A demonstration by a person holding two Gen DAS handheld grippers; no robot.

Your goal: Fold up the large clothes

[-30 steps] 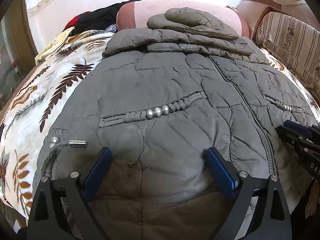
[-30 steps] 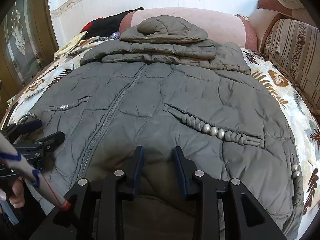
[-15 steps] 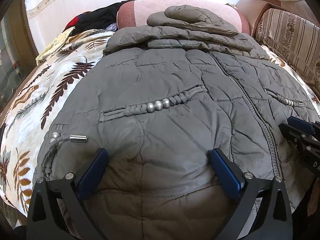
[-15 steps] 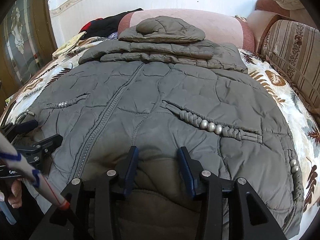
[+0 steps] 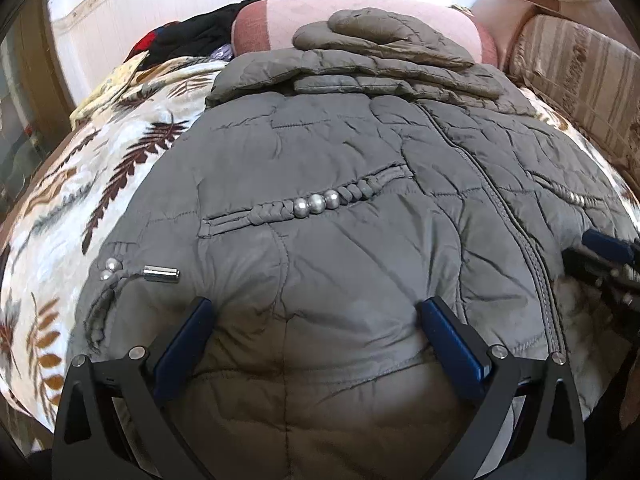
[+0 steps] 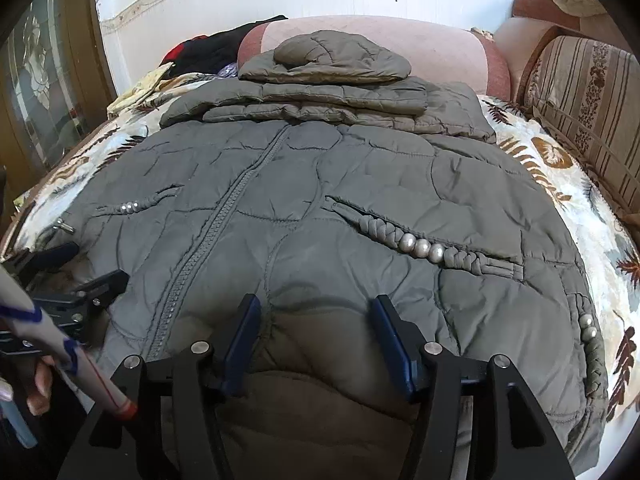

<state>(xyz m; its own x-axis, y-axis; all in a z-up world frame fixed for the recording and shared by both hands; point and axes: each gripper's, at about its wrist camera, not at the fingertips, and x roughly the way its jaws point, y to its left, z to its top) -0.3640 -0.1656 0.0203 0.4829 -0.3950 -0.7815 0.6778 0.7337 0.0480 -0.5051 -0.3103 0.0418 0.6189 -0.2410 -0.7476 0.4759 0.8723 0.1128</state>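
**Grey quilted coat spread flat, both grippers at its hem**

Left wrist view: the grey quilted coat [image 5: 320, 208] lies front-up on a leaf-print blanket [image 5: 80, 200], its sleeves and hood folded in a pile at the end of the coat farthest from the camera. The left gripper [image 5: 316, 320] stands with its jaws wide apart over the coat's near hem; fabric bulges between the blue pads [image 5: 452, 344], which do not pinch it. A small metal cord end [image 5: 161, 274] rests on the coat just beyond the left pad. The right gripper shows at the coat's right edge.

Right wrist view: the right gripper [image 6: 316, 316] sits over the hem to the right of the coat's zip [image 6: 208, 240]. Its jaws are opening, with a hump of coat between the pads, unclamped. A pink bolster [image 6: 448, 52] lies behind the coat's folded hood
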